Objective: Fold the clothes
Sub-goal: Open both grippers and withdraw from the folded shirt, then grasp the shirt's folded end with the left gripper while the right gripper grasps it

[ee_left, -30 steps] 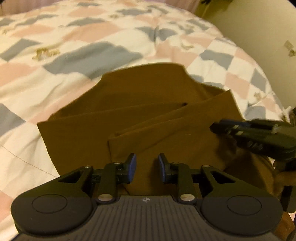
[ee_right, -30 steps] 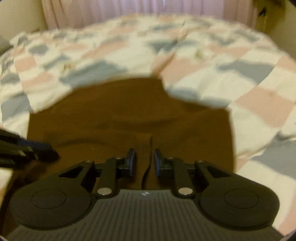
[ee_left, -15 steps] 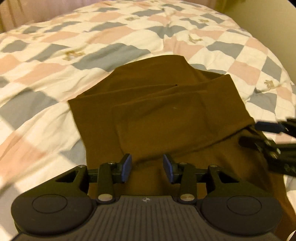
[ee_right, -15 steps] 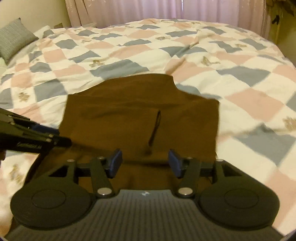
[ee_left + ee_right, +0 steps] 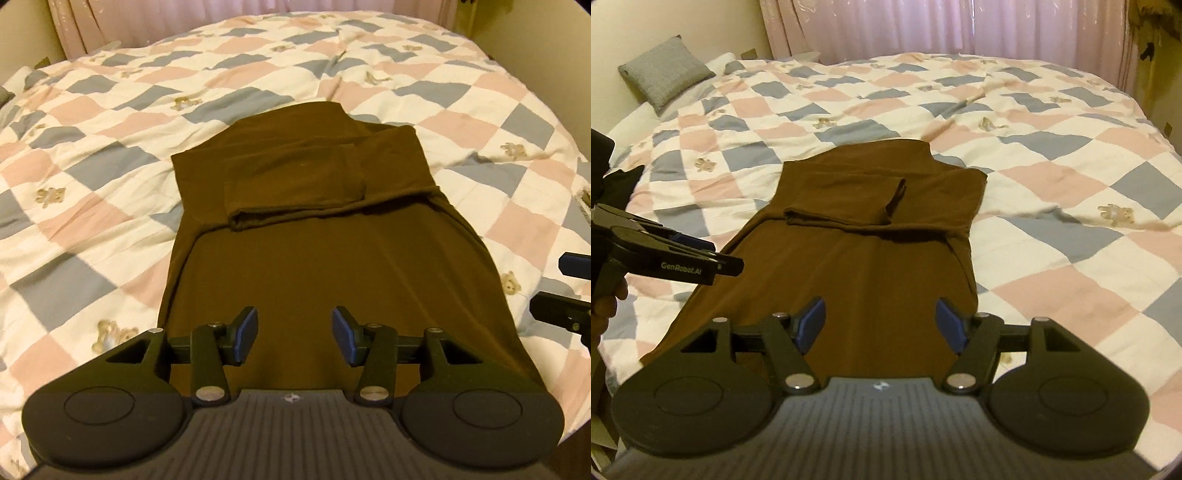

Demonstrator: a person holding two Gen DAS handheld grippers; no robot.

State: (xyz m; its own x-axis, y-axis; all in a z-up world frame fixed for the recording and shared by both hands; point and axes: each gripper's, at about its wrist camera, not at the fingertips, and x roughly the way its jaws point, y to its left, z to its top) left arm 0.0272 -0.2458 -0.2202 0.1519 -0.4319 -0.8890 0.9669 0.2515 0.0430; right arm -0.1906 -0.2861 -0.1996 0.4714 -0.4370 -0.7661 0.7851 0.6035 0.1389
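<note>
Both jaws are opening with nothing between them: the left gripper (image 5: 294, 329) and right gripper (image 5: 880, 324) hang above the near end of a brown garment (image 5: 314, 236). Its soft, matte cloth lies long and narrow on a checked quilt (image 5: 110, 122) of pink, grey and cream, sleeves folded across the upper part. Both grippers tilt steeply downward, side by side.

A bed (image 5: 1052, 155) is seen, covered by a checked quilt (image 5: 110, 110). A brown garment (image 5: 857, 258) is laid flat at centre; a grey cushion (image 5: 666, 72) is propped at ten o'clock.
</note>
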